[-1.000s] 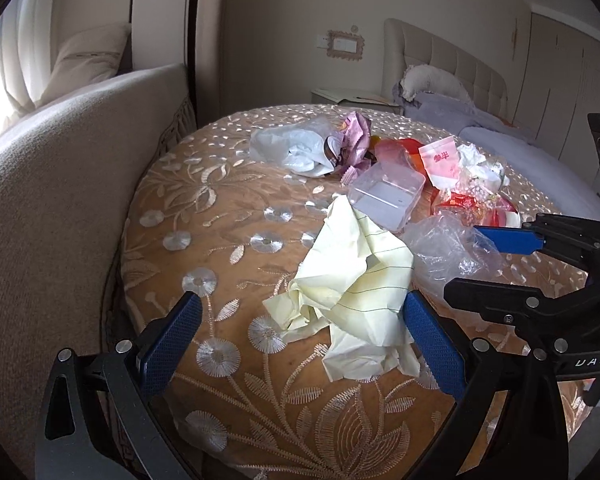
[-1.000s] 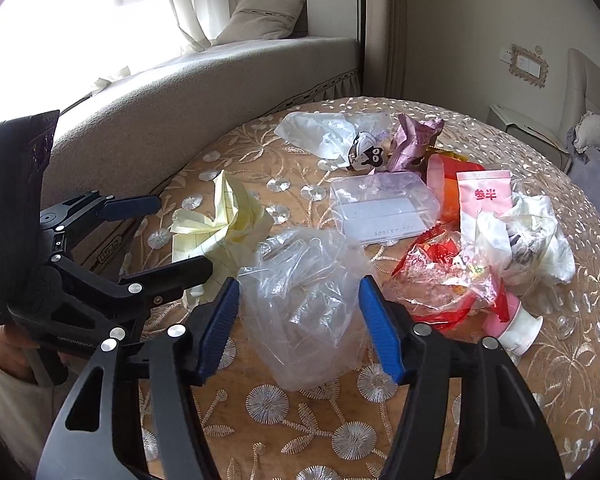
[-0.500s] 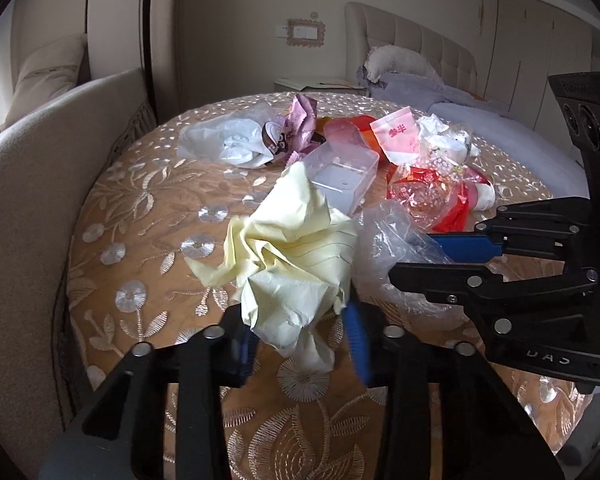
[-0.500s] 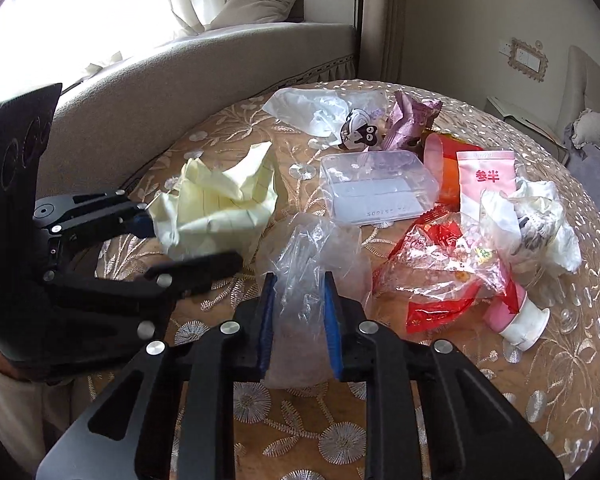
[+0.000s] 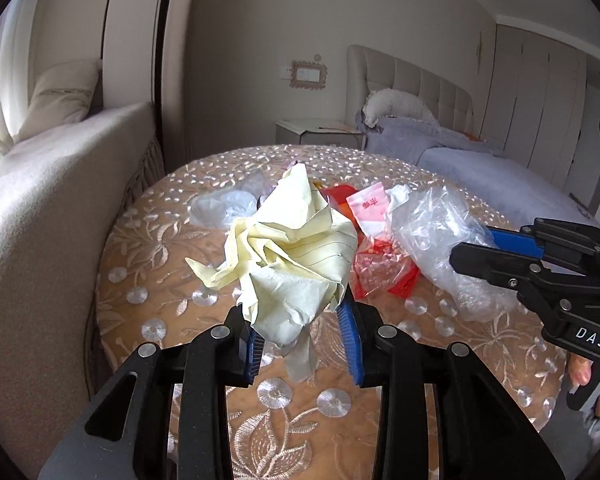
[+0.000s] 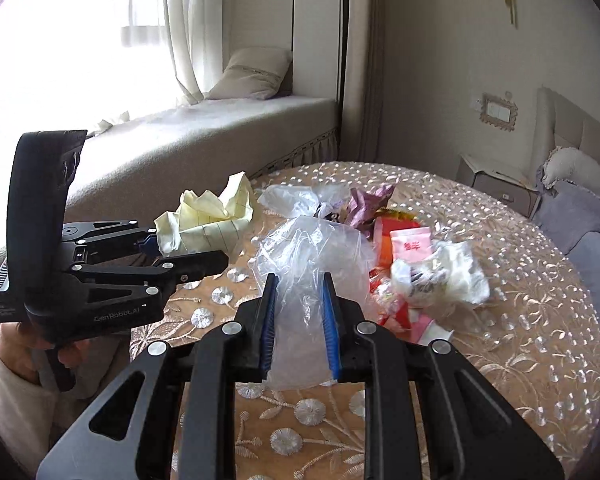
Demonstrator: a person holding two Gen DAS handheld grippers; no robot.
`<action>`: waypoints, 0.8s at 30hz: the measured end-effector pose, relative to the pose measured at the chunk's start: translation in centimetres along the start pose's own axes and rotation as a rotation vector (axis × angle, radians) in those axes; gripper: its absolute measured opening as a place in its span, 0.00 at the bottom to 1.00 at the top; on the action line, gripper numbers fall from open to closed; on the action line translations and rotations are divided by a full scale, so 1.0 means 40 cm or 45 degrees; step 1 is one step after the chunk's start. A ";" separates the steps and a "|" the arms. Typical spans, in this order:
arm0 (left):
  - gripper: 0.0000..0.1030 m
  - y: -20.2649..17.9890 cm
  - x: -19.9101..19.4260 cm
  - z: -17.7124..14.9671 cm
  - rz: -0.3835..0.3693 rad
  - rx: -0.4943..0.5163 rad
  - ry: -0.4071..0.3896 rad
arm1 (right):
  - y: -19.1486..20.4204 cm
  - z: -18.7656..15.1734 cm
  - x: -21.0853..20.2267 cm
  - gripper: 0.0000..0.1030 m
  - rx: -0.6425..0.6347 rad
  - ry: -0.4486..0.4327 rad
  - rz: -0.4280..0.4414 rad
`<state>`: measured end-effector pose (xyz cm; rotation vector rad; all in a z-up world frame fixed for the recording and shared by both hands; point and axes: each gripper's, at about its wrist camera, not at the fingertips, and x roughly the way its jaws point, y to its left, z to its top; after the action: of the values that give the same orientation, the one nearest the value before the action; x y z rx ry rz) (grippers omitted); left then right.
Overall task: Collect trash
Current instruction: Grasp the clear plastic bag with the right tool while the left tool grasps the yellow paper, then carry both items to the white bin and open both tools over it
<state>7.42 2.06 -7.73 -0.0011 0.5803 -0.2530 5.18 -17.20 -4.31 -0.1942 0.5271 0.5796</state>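
My left gripper [image 5: 302, 330] is shut on a crumpled yellow lined paper [image 5: 292, 256] and holds it above the round table [image 5: 148, 300]. My right gripper [image 6: 298, 312] is shut on a clear plastic bag [image 6: 312, 256], also lifted off the table. The paper shows in the right wrist view [image 6: 210, 220], and the bag shows in the left wrist view [image 5: 432, 228]. On the table remain a red crinkly wrapper [image 5: 380, 268], a pink sachet [image 6: 410, 246], a white crumpled wrapper [image 6: 440, 276], a purple wrapper [image 6: 366, 204] and a white plastic bag [image 6: 292, 200].
The table has a tan embroidered cloth. A beige window seat [image 6: 220, 140] with a cushion runs along its left. A bed with grey bedding [image 5: 480, 160] and a nightstand [image 5: 316, 130] stand behind the table.
Both grippers closed on their items, the left on the yellow paper and the right on the clear bag, then lifted them up off the table.
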 end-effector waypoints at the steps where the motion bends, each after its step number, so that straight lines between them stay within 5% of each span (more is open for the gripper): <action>1: 0.32 -0.017 -0.011 0.011 0.021 0.016 -0.019 | -0.009 0.002 -0.022 0.22 0.004 -0.020 -0.024; 5: 0.32 -0.103 -0.047 0.055 0.002 0.057 -0.110 | -0.071 -0.015 -0.106 0.22 0.054 -0.075 -0.137; 10: 0.32 -0.266 -0.037 0.097 -0.137 0.130 -0.158 | -0.159 -0.057 -0.208 0.22 0.121 -0.120 -0.293; 17: 0.32 -0.537 0.037 0.115 -0.332 0.242 -0.123 | -0.301 -0.152 -0.360 0.22 0.229 -0.162 -0.544; 24: 0.32 -0.850 0.155 0.069 -0.547 0.381 0.047 | -0.457 -0.315 -0.465 0.22 0.371 -0.100 -0.814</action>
<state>5.88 -32.55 -6.34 0.1700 0.5708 -0.7575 -2.94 -45.01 -4.74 -0.0543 0.4351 -0.1139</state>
